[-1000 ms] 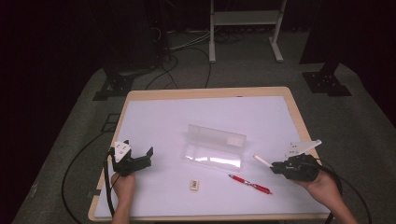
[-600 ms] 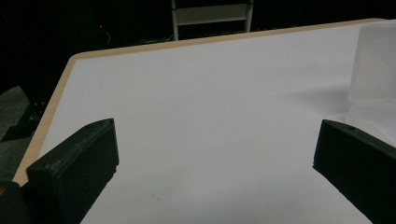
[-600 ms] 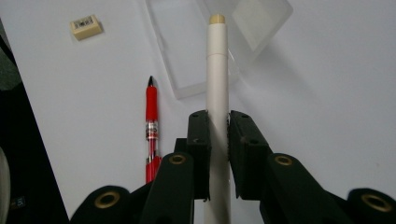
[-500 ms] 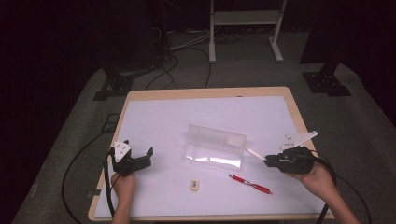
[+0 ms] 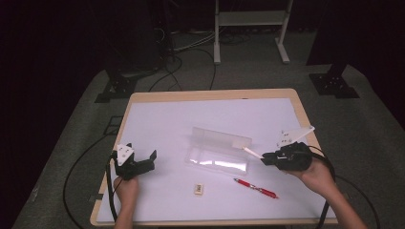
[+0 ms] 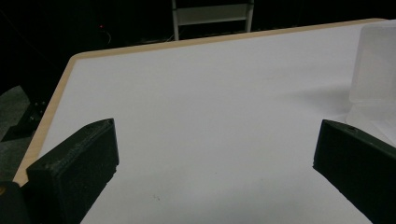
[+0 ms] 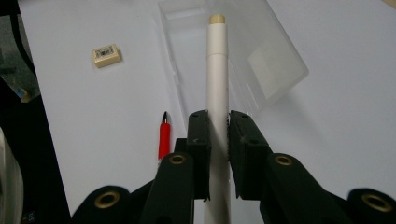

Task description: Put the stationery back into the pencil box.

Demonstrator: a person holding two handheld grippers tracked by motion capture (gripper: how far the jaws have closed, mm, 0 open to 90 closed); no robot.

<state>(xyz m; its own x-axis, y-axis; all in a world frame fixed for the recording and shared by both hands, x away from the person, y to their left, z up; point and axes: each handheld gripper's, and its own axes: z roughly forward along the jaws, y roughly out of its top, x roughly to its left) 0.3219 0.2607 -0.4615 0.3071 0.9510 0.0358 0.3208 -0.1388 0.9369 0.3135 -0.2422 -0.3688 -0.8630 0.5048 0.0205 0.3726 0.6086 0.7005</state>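
Right claw (image 7: 218,135): clamped on the white pen (image 7: 217,70) — barrel runs straight out along the jaws.
Pen tip: over the near end of the clear open case (image 5: 217,151), which lies just ahead.
Left claw (image 5: 143,160): spread wide, empty — farther from the case, low over the tabletop (image 5: 191,114).

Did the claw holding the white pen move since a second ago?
Yes. The right claw, shut on the white pen, moved left toward the clear plastic case, which stayed put. The pen's tip is now over the case's edge.
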